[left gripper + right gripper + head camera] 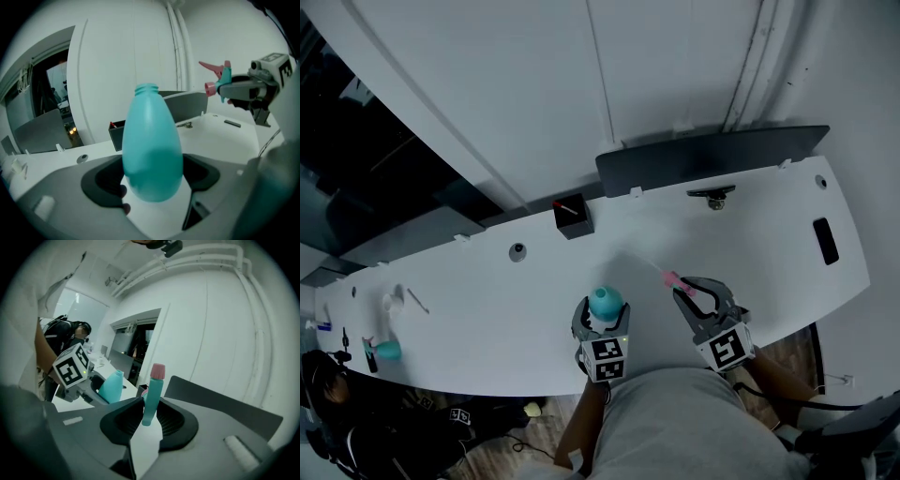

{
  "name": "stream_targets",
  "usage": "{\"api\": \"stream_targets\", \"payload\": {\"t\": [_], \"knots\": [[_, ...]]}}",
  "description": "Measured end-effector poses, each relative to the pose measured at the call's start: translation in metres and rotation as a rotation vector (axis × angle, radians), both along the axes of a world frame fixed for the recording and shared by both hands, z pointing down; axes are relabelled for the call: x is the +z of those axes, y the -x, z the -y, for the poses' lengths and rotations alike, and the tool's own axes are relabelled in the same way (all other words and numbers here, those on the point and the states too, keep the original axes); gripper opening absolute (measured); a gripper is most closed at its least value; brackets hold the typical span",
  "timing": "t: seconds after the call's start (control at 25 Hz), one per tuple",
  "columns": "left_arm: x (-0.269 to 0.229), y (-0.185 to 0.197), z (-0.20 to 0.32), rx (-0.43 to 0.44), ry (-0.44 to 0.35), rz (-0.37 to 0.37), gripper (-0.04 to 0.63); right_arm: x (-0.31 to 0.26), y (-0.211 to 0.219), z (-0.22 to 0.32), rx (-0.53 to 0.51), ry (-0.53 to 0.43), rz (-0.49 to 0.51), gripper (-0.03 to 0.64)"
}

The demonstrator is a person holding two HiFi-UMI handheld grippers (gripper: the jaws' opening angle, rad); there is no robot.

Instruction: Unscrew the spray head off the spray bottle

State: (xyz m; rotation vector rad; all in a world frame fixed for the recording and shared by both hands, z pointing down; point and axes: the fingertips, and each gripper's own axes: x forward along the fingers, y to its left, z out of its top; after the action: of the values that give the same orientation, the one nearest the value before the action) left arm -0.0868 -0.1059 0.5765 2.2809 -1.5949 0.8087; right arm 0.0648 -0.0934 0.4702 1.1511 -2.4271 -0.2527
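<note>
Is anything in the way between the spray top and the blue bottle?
Nothing visible. The spray head, clamped in the right gripper, is already off and sits apart from the bottle in the left gripper. Between them there is only air above bare table; the bottle's neck stands open.

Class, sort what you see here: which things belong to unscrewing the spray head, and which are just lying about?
Belongs to the job: teal bottle, held by the left gripper; spray head, already off, held by the right gripper.
Lying about: black box; flat black slab; dark panel.
</note>
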Motion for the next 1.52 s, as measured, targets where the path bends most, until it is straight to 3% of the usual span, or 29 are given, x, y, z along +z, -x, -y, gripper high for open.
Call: {"api": "stream_targets", "payload": {"t": [0.12,0.32,0.92,1.32,1.52], "knots": [[-0.008,-0.004,0.001,-0.008,-0.018,-0.068,0.385,0.022,0.005,0.011,0.093,0.068,0.120,0.091],[-0.016,-0.011,-0.001,-0.005,-0.028,-0.128,0.385,0.052,0.022,0.018,0.149,0.194,0.213,0.091],[-0.013,-0.020,-0.004,0.009,-0.008,-0.165,0.385,0.060,0.010,0.022,0.209,0.230,0.249,0.091],[-0.007,0.016,-0.006,-0.071,0.007,-0.152,0.385,0.071,-0.045,0.019,0.289,0.237,0.224,0.091],[-0.009,0.010,-0.006,-0.061,0.005,-0.149,0.385,0.068,-0.042,0.017,0.281,0.233,0.242,0.091]]}}
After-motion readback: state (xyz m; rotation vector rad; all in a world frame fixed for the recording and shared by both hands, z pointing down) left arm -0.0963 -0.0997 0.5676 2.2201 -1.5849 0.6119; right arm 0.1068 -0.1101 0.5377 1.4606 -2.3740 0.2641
